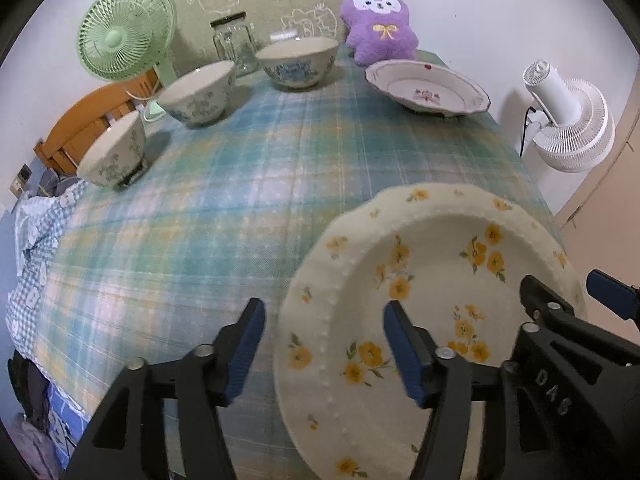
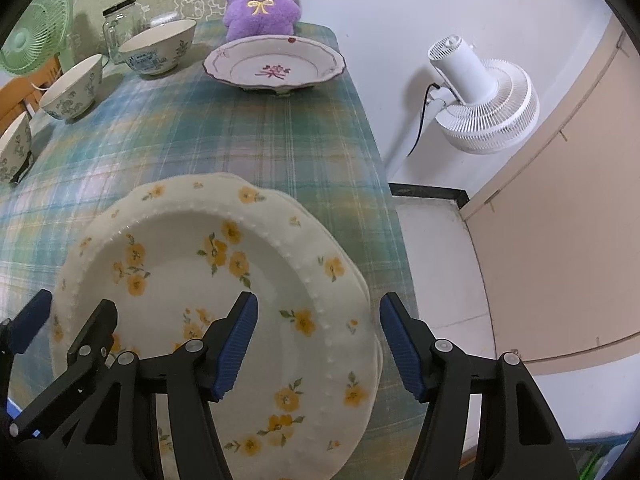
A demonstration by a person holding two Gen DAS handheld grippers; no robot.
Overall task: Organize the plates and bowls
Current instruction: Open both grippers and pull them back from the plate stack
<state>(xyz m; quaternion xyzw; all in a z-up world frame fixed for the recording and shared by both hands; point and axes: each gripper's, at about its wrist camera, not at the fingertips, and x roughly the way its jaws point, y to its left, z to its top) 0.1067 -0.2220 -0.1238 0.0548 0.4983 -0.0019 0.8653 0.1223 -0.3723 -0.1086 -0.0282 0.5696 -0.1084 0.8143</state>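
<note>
Below, the left hand-held gripper (image 1: 324, 344) and right hand-held gripper (image 2: 318, 344) both stand released, each straddling an opposite rim of the yellow-flowered plate (image 2: 208, 300) near the desk's (image 1: 240, 184) front right edge. Farther back sit a pink-flowered plate (image 1: 427, 86) on the right and three bowls (image 1: 198, 92) along the left, before a purple plush (image 1: 378, 26).

Mid tablecloth (image 1: 248, 184) lay bare; bowls (image 1: 200, 94) lined left edge, pink-flowered plate (image 1: 428, 88) far right, yellow-flowered plate (image 1: 420, 312) possibly overhanging near edge.
</note>
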